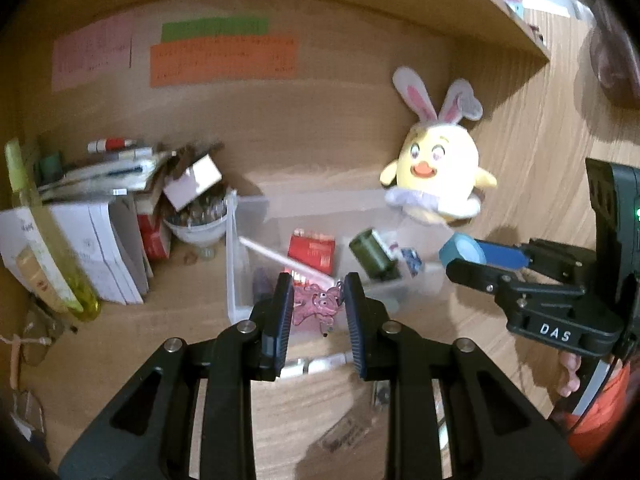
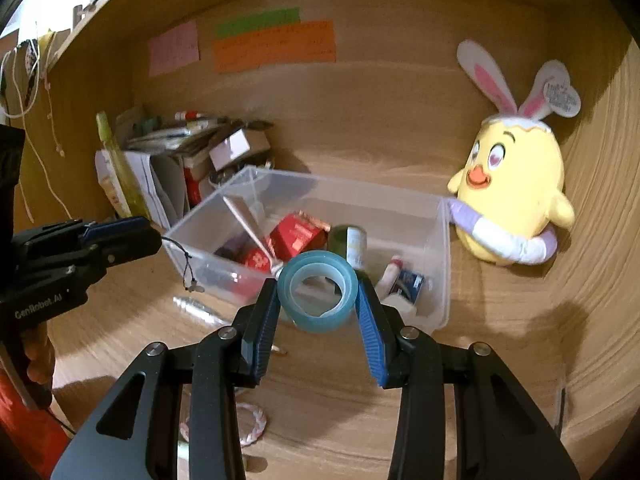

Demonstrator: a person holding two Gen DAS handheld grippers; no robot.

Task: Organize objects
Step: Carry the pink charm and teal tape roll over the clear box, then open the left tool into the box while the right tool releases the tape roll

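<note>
My left gripper (image 1: pixel 316 300) is shut on a small pink charm (image 1: pixel 316 305) with a dark cord, held above the near edge of a clear plastic bin (image 1: pixel 232 264). My right gripper (image 2: pixel 318 294) is shut on a blue roll of tape (image 2: pixel 318 296), also held over the bin's (image 2: pixel 442 264) near wall. In the left wrist view the right gripper (image 1: pixel 464 256) shows at the right with the tape (image 1: pixel 462 250) in it. In the right wrist view the left gripper (image 2: pixel 154 230) reaches in from the left, the charm's cord (image 2: pixel 188 270) dangling below it. The bin holds red boxes (image 2: pixel 296 236), a green bottle (image 2: pixel 348 242) and a white stick (image 2: pixel 248 224).
A yellow chick plush with bunny ears (image 2: pixel 516 200) leans at the bin's right. Books, a bowl of small things (image 1: pixel 196 220) and a yellow-green bottle (image 1: pixel 44 232) crowd the left back corner. Loose items (image 1: pixel 316 364) and a braided ring (image 2: pixel 252 426) lie on the wooden desk. A shelf (image 1: pixel 500 12) hangs overhead.
</note>
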